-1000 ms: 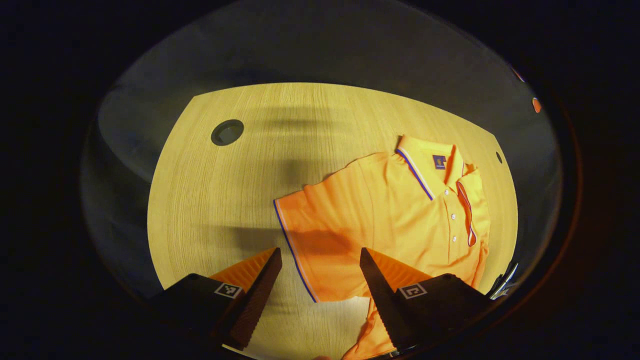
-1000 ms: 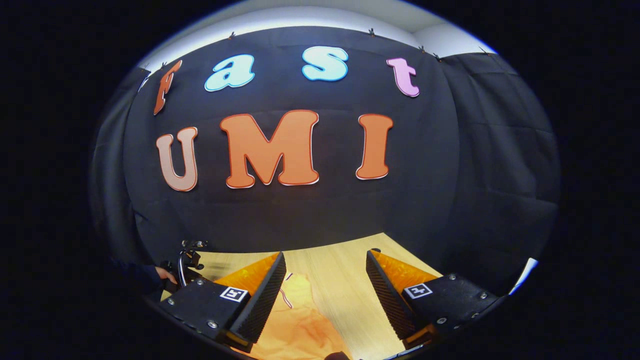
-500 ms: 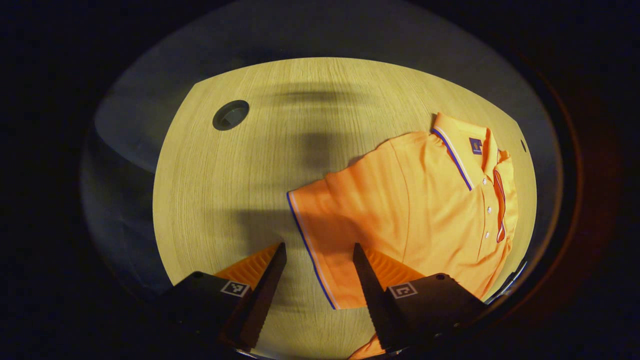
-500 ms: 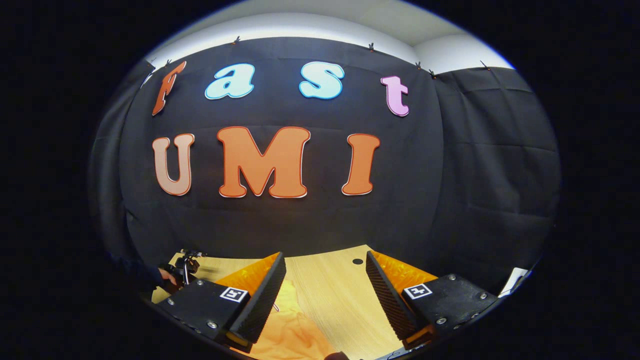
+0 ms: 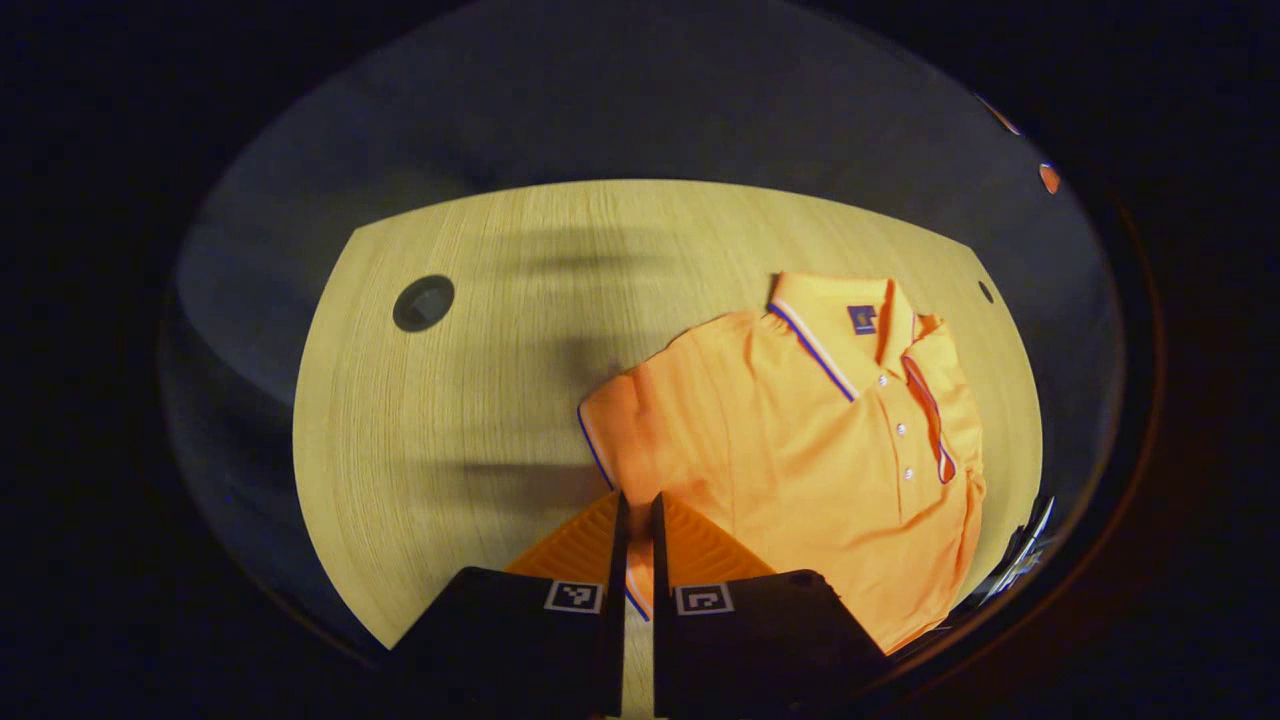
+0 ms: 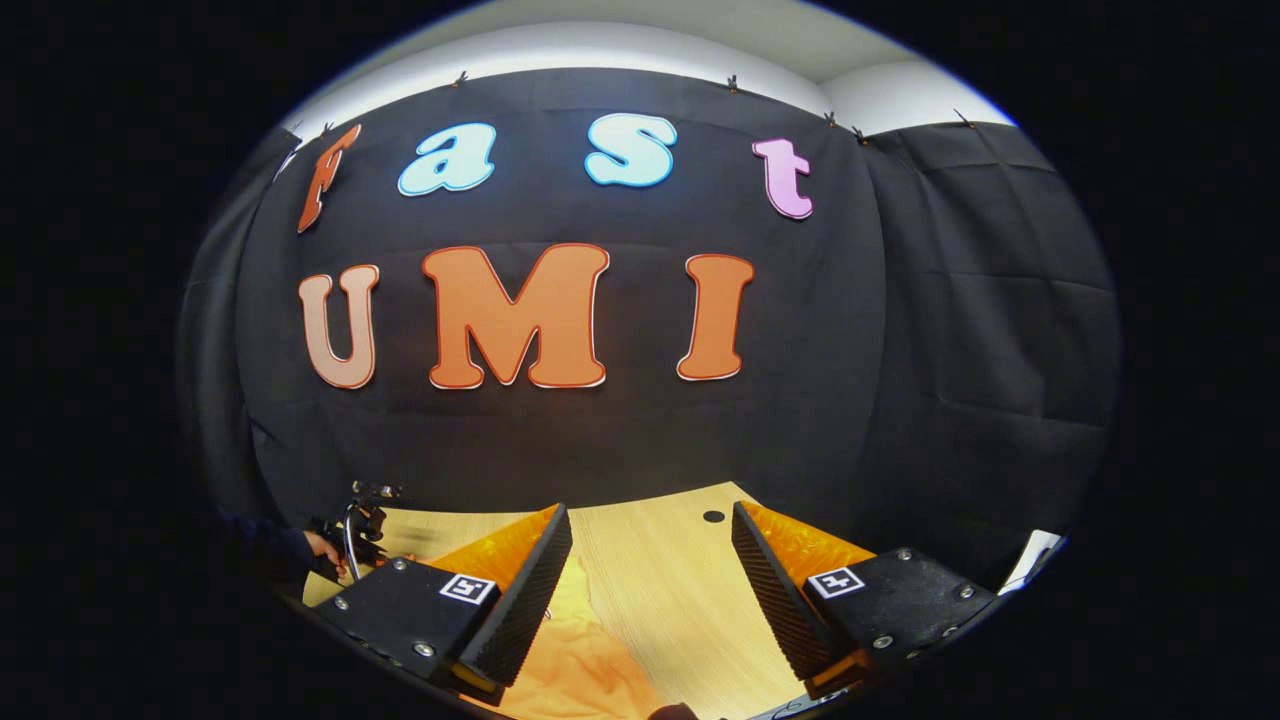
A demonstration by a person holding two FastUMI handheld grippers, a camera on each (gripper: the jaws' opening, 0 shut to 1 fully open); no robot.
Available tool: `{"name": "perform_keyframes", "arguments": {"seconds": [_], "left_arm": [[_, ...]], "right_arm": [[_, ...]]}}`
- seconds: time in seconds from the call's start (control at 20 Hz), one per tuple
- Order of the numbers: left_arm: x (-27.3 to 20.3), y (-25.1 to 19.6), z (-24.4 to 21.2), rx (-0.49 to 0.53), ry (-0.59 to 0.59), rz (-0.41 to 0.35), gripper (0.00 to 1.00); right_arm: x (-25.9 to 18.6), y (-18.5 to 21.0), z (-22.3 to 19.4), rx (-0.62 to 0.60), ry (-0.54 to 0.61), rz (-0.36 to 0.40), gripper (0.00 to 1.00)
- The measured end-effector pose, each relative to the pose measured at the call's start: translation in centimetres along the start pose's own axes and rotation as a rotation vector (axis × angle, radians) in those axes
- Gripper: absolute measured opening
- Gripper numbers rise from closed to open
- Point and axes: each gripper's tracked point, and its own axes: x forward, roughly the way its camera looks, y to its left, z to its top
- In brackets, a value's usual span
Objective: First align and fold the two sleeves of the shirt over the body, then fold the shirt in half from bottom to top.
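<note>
1. Count: one orange polo shirt [image 5: 800,450], one wooden table [image 5: 460,400], two grippers, two round holes in the tabletop as seen in the left gripper view; three white buttons on the shirt's placket.
2. Left gripper [image 5: 636,520], nearest in the left gripper view: fingers drawn almost together, a narrow slit between them. The sleeve's [image 5: 625,420] striped edge runs down into that slit, so the gripper pinches the sleeve hem.
3. Shirt, just beyond the left gripper: lies face up on the table, collar [image 5: 835,315] on the far side, body toward the near right. The pinched sleeve bunches up off the shirt's left shoulder.
4. Large round hole [image 5: 423,303]: well to the left of the shirt, on bare wood. Small hole [image 5: 986,291]: near the table's far right corner, just right of the collar.
5. Right gripper [image 6: 642,570], nearest in the right gripper view: fingers spread wide, nothing between them, touching nothing. It hangs above the table [image 6: 660,590], aimed at the wall.
6. A fold of the shirt [image 6: 580,665] lies below the right gripper's left finger.
7. Farther left of the shirt in that view, at the table's edge: the left gripper [image 6: 362,520] with a hand [image 6: 325,550] on it.
</note>
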Motion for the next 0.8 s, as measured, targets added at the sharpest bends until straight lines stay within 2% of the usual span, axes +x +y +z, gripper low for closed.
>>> {"name": "perform_keyframes", "arguments": {"seconds": [0.15,0.25,0.3,0.35,0.6,0.7,0.75,0.8], "left_arm": [[-1.0,-2.8,1.6,0.064,-0.046,-0.042,0.12],[-1.1,-4.3,2.6,0.093,-0.069,-0.043,0.12],[-1.1,-5.1,3.0,0.103,-0.079,-0.046,0.12],[-1.0,-5.9,3.3,0.109,-0.083,-0.054,0.12],[0.0,-10.3,3.4,0.120,-0.069,-0.136,0.15],[0.1,-12.4,3.4,0.123,-0.078,-0.194,0.19],[-0.2,-13.1,3.2,0.124,-0.078,-0.221,0.34],[-0.7,-13.7,3.1,0.130,-0.082,-0.247,0.40]], "right_arm": [[0.4,-0.6,-0.7,0.018,0.013,0.003,0.98],[0.4,-0.8,-1.1,0.008,0.020,-0.003,0.98],[0.2,-1.1,-1.2,0.002,0.023,-0.008,1.00],[0.1,-1.4,-1.4,-0.003,0.026,-0.014,0.98],[-0.3,-2.5,-2.7,0.029,0.063,-0.043,0.98],[-0.4,-3.1,-3.4,0.038,0.072,-0.058,0.98],[-0.5,-3.1,-3.6,0.038,0.076,-0.066,0.98],[-0.7,-3.2,-3.7,0.037,0.078,-0.069,0.98]]}}
